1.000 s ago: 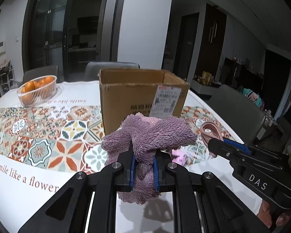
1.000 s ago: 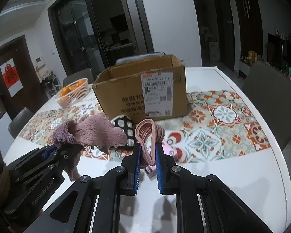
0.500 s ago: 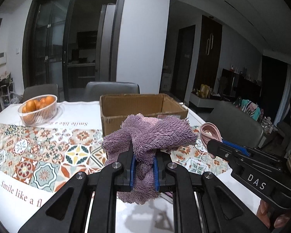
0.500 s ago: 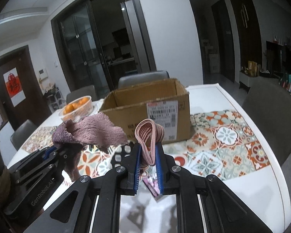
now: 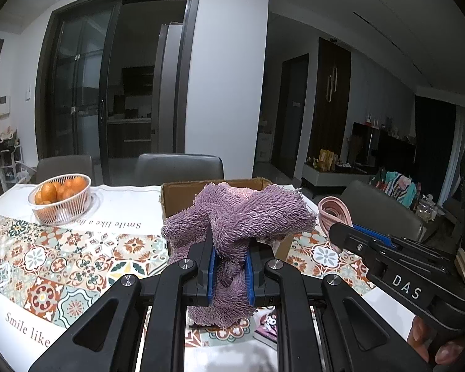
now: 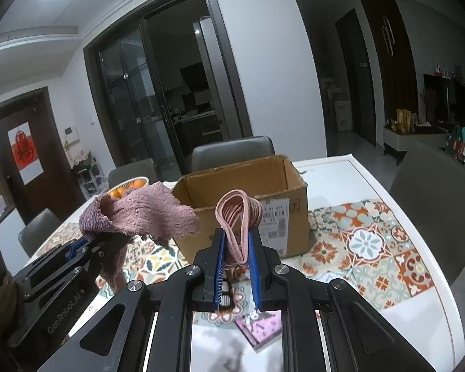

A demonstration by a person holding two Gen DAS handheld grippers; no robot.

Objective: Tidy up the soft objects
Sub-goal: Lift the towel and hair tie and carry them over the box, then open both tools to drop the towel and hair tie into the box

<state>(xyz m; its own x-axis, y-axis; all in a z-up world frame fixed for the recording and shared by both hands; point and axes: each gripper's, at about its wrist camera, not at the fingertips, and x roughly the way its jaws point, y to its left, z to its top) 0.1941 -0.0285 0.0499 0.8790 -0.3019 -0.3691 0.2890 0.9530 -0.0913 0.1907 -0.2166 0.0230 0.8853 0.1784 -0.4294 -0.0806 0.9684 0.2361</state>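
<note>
My left gripper [image 5: 230, 249] is shut on a fluffy purple cloth [image 5: 241, 214] and holds it in the air in front of the open cardboard box [image 5: 183, 193]. The cloth also shows in the right wrist view [image 6: 139, 214]. My right gripper [image 6: 237, 241] is shut on a bundle of pink elastic bands [image 6: 238, 217], raised just short of the box [image 6: 248, 183]. The bands show in the left wrist view [image 5: 333, 214] at the tip of the right gripper [image 5: 344, 232]. The box's inside is hidden.
A white basket of oranges [image 5: 60, 197] stands at the far left of the table. A patterned cloth [image 5: 46, 263] covers the table. A small pink packet [image 6: 260, 325] lies on the table below the grippers. Grey chairs [image 6: 232, 152] stand around the table.
Both grippers have risen with their loads. The box sits lower in both views and its open top edge now shows behind the cloth and bands.
</note>
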